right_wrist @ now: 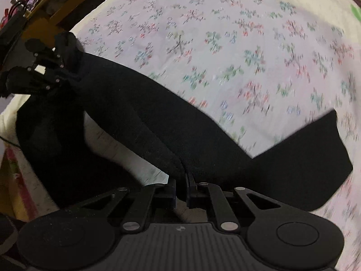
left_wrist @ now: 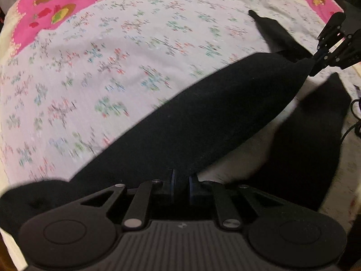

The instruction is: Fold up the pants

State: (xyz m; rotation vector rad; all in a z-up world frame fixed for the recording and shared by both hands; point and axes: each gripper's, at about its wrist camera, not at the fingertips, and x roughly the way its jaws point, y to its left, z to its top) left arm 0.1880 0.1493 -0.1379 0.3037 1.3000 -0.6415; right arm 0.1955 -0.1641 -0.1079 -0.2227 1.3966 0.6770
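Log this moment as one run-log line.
step: fold in progress | left gripper: shut on black pants | right gripper: shut on black pants | surface: floral bedsheet

Bedsheet (left_wrist: 135, 56) print motion-blurred; pants (left_wrist: 203, 117) fabric hides left gripper (left_wrist: 181, 180) tips; cartoon patch (left_wrist: 56, 6) cut off.

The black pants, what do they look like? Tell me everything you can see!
The black pants look soft and matte, like knit cloth, with no pattern showing. They are lifted and stretched in a band between the left gripper and the right gripper, each with its jaws shut on the cloth. Other parts hang loose and rest on the flowered bedsheet. The picture is blurry.
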